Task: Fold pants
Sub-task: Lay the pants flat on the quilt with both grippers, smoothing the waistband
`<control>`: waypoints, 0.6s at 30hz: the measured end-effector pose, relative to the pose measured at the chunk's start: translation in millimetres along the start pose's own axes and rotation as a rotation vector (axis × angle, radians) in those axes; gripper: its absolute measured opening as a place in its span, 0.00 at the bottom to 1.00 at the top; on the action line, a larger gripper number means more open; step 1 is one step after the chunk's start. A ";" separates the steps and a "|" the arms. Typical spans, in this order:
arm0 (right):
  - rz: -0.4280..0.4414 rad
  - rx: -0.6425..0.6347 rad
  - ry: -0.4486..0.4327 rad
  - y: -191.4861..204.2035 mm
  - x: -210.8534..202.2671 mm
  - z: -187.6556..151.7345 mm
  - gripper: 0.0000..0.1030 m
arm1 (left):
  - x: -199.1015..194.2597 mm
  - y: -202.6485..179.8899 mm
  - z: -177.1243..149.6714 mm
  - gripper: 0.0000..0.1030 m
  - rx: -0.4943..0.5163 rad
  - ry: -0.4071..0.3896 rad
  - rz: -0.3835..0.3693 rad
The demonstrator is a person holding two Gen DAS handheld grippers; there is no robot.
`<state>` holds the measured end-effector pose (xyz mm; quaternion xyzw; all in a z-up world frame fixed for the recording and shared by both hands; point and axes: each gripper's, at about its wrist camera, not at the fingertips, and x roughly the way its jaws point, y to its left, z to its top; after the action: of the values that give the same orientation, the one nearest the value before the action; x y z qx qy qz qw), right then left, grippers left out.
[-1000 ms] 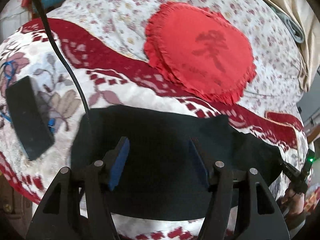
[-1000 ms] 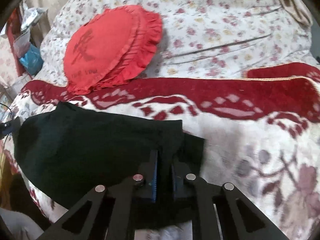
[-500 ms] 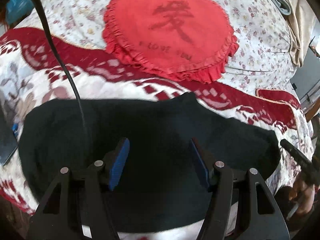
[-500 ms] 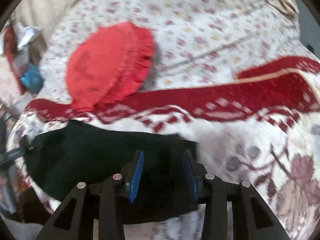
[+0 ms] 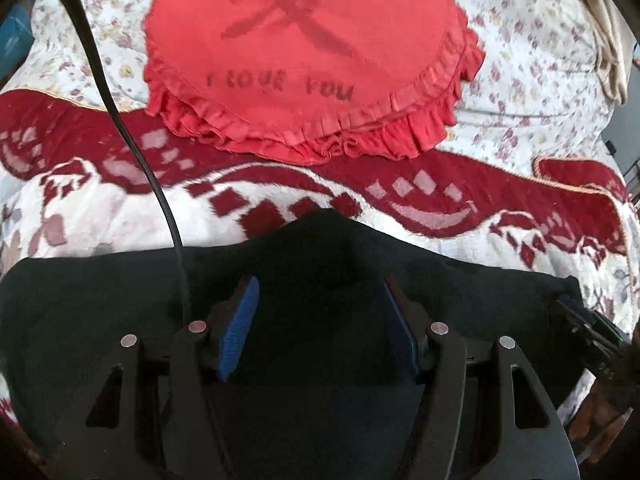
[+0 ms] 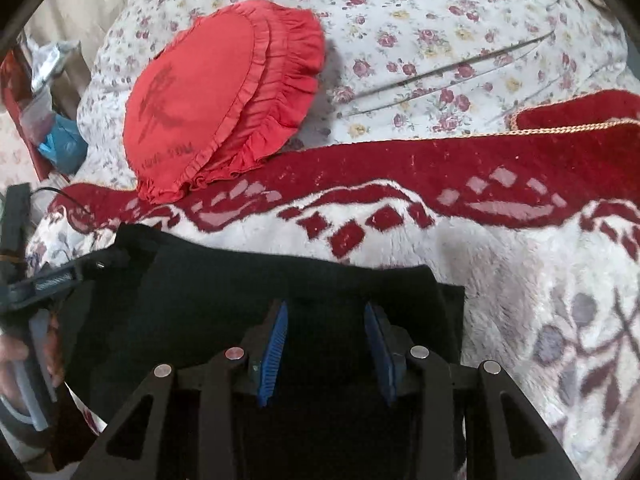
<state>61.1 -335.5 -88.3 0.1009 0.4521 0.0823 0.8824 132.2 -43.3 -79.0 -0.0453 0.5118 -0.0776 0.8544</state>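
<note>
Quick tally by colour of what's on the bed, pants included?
Black: 1, the pants
Red: 1, the cushion
Red and white: 1, the blanket
Floral white: 1, the quilt
Total: 4

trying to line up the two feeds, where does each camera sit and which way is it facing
Left wrist: sits on the left tool, looking forward over the black pants toward the red heart cushion; its open blue pads, black cable and the right tool at the right edge show.
Right wrist: sits on the right tool, looking over the pants and blanket; the person's left hand shows at the left.
Shared: pants, cushion, blanket.
</note>
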 end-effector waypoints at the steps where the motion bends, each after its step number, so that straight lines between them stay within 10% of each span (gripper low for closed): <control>1: -0.001 -0.003 0.002 -0.5 1.9 1.4 0.37 | 6.5 -1.5 1.3 0.60 0.004 0.014 0.008; 18: 0.035 -0.106 0.027 36.0 -50.7 -41.9 0.39 | -34.1 -18.2 -18.6 0.60 0.055 -0.042 0.003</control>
<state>-4.3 -308.3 -63.5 0.0610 0.4571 0.1228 0.8788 98.4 -55.0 -55.3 -0.0225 0.4917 -0.0892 0.8659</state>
